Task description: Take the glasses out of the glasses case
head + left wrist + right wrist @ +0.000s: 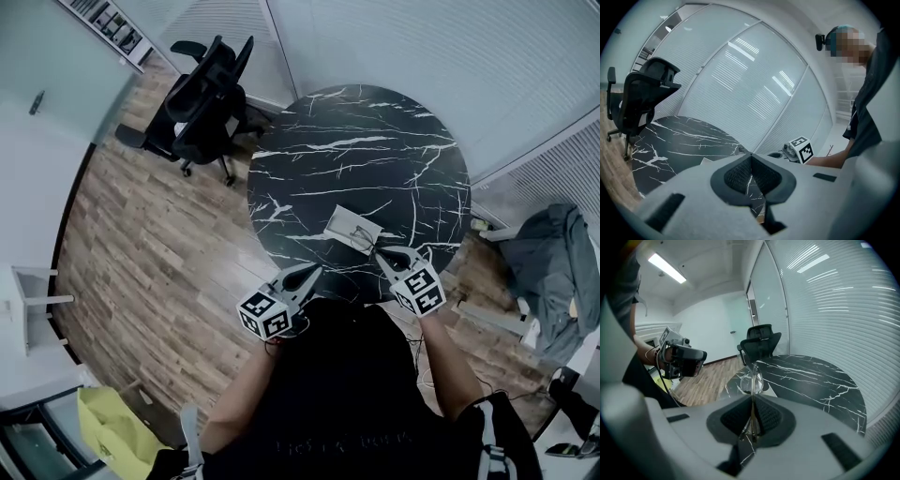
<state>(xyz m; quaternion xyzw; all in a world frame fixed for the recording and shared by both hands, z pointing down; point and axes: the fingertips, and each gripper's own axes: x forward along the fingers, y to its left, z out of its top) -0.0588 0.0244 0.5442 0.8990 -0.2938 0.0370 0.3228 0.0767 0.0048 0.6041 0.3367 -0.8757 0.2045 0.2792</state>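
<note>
Looking down in the head view, the right gripper [382, 251] points at the case [349, 223] on the table [375, 141], just ahead of its tips. The left gripper [312, 273] is farther off. The left gripper view shows fingers pressed together on nothing. The right gripper view shows fingers pinching the glasses [753, 379], which run straight ahead, lens foremost.

No legible text or numbers

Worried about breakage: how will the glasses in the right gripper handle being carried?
Likely light and fragile: the glasses show thin wire arms and clear lenses. Pinched by the right gripper at one end, they may swing or twist.
</note>
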